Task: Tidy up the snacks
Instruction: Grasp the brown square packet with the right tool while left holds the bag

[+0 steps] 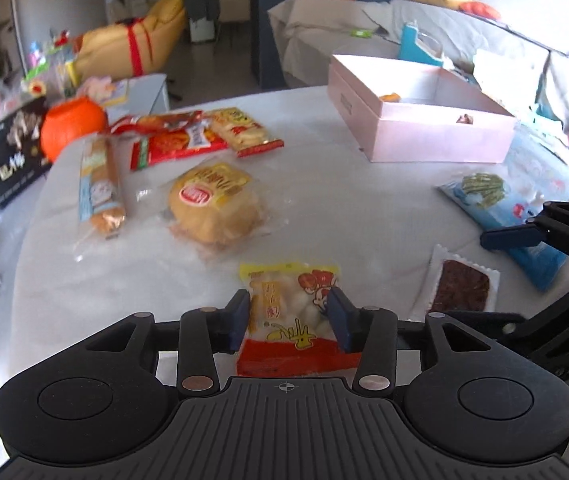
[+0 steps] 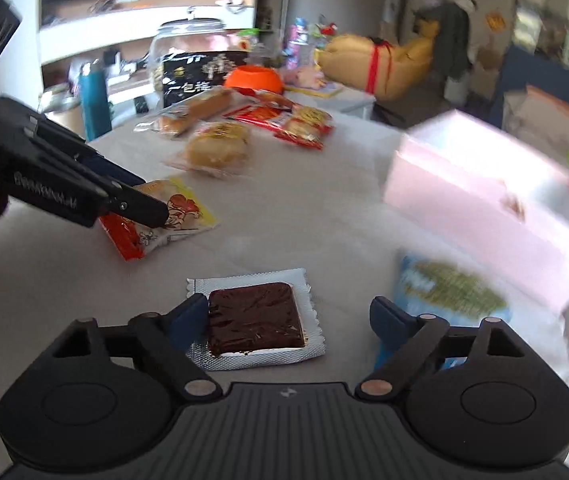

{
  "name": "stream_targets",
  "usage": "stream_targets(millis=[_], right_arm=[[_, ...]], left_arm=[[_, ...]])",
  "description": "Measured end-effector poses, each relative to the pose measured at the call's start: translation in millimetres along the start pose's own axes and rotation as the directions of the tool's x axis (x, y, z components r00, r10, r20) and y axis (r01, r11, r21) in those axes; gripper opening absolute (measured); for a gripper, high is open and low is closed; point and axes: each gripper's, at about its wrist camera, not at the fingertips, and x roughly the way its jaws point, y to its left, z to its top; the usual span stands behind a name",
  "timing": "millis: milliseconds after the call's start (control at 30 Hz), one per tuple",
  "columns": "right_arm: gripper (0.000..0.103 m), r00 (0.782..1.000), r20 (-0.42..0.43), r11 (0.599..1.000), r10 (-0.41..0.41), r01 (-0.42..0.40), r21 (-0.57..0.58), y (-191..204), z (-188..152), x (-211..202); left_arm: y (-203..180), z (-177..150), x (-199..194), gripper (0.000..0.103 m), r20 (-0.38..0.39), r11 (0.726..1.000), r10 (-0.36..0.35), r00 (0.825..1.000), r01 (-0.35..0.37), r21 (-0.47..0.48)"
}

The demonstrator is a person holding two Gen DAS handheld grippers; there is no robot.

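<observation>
The yellow-and-red snack pouch lies flat on the tabletop between the pads of the left tongs, which stand partly apart on either side of it; from the left wrist view I cannot tell whether the pads actually press its edges. It looks light, soft and puffy, a slick plastic film over loose pieces, so it would likely crumple and slide; a hold across the middle, or on the sealed red end, seems safest. Just to its right lies the flat dark-filled sachet with crimped silver edges. It looks thin, fairly stiff and hard to lift off the cloth, best pinched across its width. The right tongs stand wide apart around it, one pad at its left edge, the other well clear.

Further out sit a blue packet, a round bun pack, a long bread roll pack, red-and-yellow cracker packs and the open pink box.

The left wrist view shows inside the pink box, where a few small items rest. The right wrist view, blurred on that side, instead shows the left tongs from the side, tips down at the pouch, plus a glass jar behind.
</observation>
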Motion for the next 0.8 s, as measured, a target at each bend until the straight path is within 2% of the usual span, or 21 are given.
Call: stream_targets(millis=[67, 167, 200, 267, 400, 567, 633, 733, 800], right_arm=[[0.089, 1.000, -0.001, 0.999, 0.015, -0.015, 0.044, -7.1, -1.5, -0.8], [0.090, 1.000, 0.003, 0.999, -0.003, 0.003, 0.039, -4.1, -2.1, 1.1], [0.090, 1.000, 0.003, 0.999, -0.005, 0.005, 0.040, -3.7, -2.0, 1.6], [0.091, 1.000, 0.003, 0.999, 0.001, -0.002, 0.048, -4.9, -2.5, 2.0], [0.091, 1.000, 0.005, 0.999, 0.002, -0.002, 0.050, -5.1, -3.2, 2.6], [0.091, 1.000, 0.005, 0.999, 0.002, -0.002, 0.049, -5.3, -3.1, 2.6], [0.091, 1.000, 0.005, 0.999, 0.003, -0.003, 0.049, -5.5, -3.3, 2.6], [0.091, 1.000, 0.005, 0.999, 0.003, -0.003, 0.049, -5.3, -3.1, 2.5], [0.091, 1.000, 0.005, 0.999, 0.003, -0.003, 0.049, -5.3, -3.1, 2.6]], left_arm=[[3.5, 1.2, -0.1, 0.049, 0.002, 1.000, 0.008, 1.000, -0.008, 0.002], [13.3, 4.2, -5.4, 0.047, 0.017, 0.997, 0.069, 0.997, -0.068, -0.037], [16.2, 5.1, -8.7, 0.044, 0.024, 0.996, 0.073, 0.997, -0.071, -0.057], [17.6, 6.5, -13.7, 0.044, 0.030, 0.997, 0.039, 0.999, -0.036, -0.075], [-2.2, 5.2, -10.2, 0.044, -0.007, 1.000, -0.009, 1.000, 0.009, -0.006], [-26.9, 2.6, 2.7, 0.055, -0.019, 0.993, -0.001, 1.000, 0.003, 0.120], [-27.2, 3.4, 4.0, 0.059, -0.022, 0.993, -0.010, 1.000, 0.012, 0.118], [-20.5, 5.0, 1.9, 0.058, -0.020, 0.996, -0.025, 0.999, 0.027, 0.080], [-15.9, 4.4, -1.0, 0.055, -0.010, 0.998, 0.009, 1.000, -0.008, 0.064]])
